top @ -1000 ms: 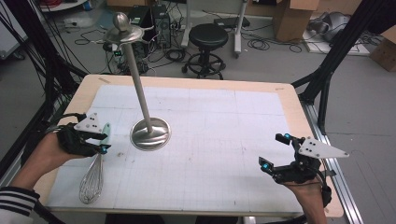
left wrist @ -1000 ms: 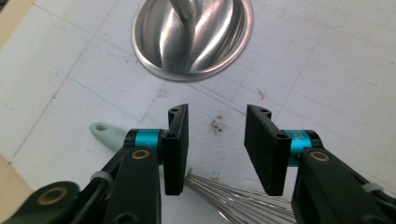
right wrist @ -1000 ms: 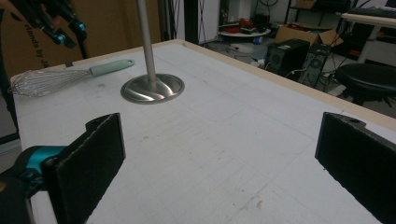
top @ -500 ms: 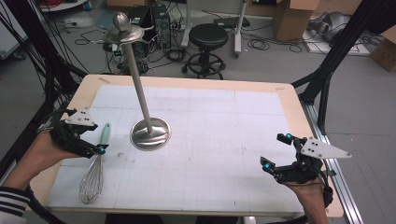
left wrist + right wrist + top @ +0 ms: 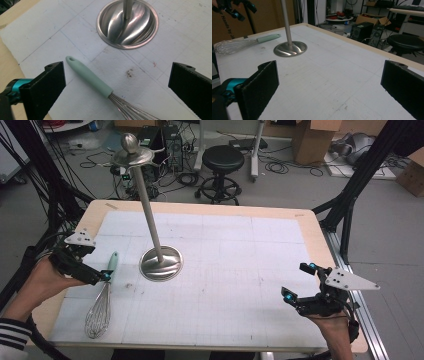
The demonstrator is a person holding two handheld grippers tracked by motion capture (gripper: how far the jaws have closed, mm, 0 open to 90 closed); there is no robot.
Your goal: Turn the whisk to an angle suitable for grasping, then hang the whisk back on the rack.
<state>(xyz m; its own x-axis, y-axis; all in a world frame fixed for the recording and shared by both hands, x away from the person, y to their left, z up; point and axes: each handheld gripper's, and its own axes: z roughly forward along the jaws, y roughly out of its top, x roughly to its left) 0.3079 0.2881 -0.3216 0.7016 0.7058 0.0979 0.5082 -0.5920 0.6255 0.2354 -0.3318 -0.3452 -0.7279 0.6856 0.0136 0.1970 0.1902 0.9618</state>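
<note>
A wire whisk (image 5: 99,307) with a mint-green handle (image 5: 88,76) lies flat on the white mat, left of a steel stand (image 5: 161,263) with a tall pole. My left gripper (image 5: 96,264) hovers just left of the handle. Its jaws have just been opening and stand wide, with the handle on the mat between them, untouched (image 5: 117,75). My right gripper (image 5: 298,281) rests open near the front right of the table, nothing between its jaws (image 5: 329,82). From there I see the whisk (image 5: 244,42) and the stand base (image 5: 290,48) far off.
The white gridded mat (image 5: 240,260) covers a wooden table (image 5: 312,227). The stand's pole rises to a knobbed top (image 5: 131,150). Behind the table are a black stool (image 5: 223,160), cables, computer cases and cardboard boxes on the floor.
The left gripper was shut on the whisk handle; it has opened and drawn back to the left, leaving the whisk lying on the mat. The right gripper has not moved.
</note>
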